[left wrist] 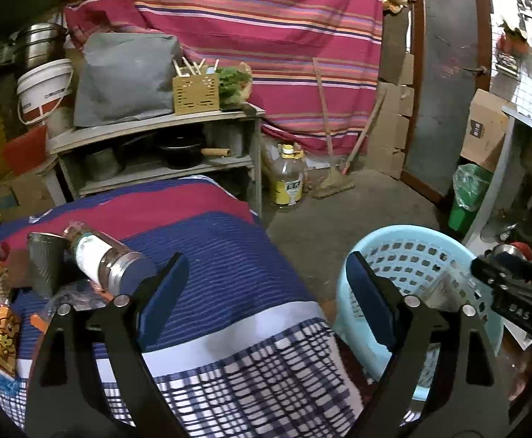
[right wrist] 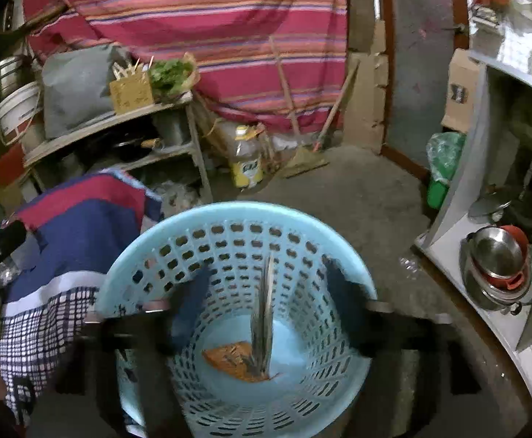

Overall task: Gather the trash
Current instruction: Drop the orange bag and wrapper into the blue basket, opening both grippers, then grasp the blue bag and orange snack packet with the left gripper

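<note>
A light blue perforated basket (right wrist: 236,219) stands on the floor beside a cloth-covered table (left wrist: 229,255). In it lie an orange wrapper (right wrist: 229,359) and a thin silvery wrapper (right wrist: 264,314) standing on edge, apart from my fingers. My right gripper (right wrist: 266,292) hangs open over the basket, blurred by motion. My left gripper (left wrist: 269,281) is open and empty above the table's right edge, with the basket (left wrist: 404,241) to its right. On the table's left lie a jar on its side (left wrist: 101,255), a dark cup (left wrist: 45,259) and snack wrappers (left wrist: 4,339).
A shelf unit (left wrist: 163,124) with pots stands behind the table. A yellow oil bottle (left wrist: 286,179) and a broom (left wrist: 333,179) are on the concrete floor. A green bin (left wrist: 466,197) and white counter (right wrist: 448,244) with steel bowls are at right. My right gripper shows in the left wrist view (left wrist: 514,284).
</note>
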